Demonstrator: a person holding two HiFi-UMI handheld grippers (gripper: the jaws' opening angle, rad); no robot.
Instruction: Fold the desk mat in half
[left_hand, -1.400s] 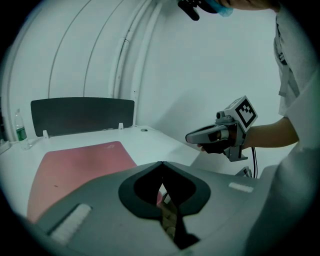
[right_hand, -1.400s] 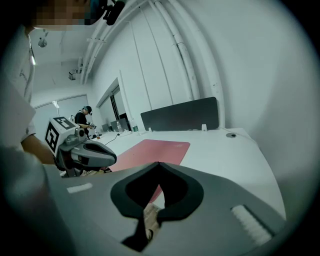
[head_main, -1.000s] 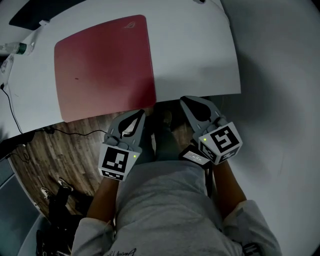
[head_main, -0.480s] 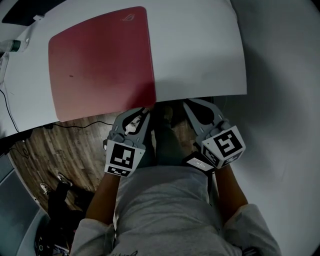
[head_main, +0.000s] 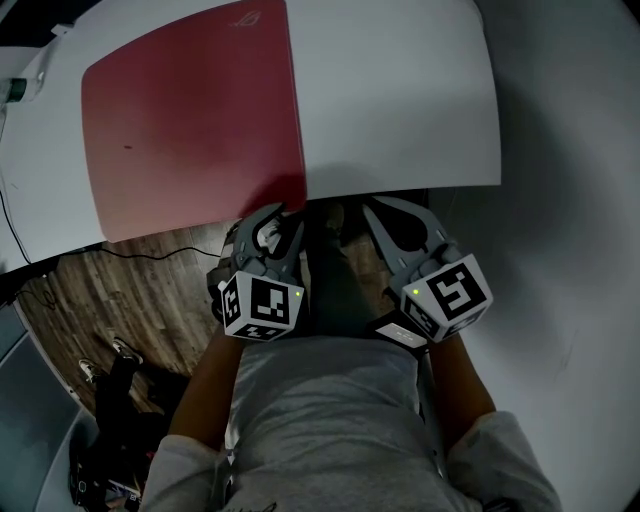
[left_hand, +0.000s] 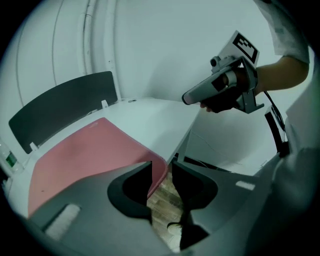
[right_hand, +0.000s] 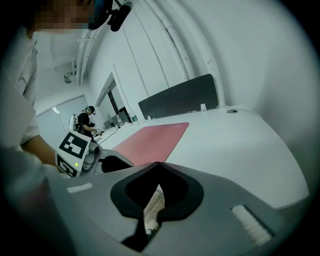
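One target: mat (head_main: 190, 120) near corner just ahead of left gripper (head_main: 278, 213), jaws just opened wide, nothing between; right gripper (head_main: 375, 205) jaws together, farther off.

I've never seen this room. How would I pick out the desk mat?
Look at the wide white desk with the rounded corner. On its left half lies a flat rectangle reaching to the near edge: the desk mat. It is the only red thing on that white top.

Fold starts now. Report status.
Left tool just opening, nothing gripped, at desk mat near corner. Right tool shut, empty. Mat flat, unfolded. Nothing on it.
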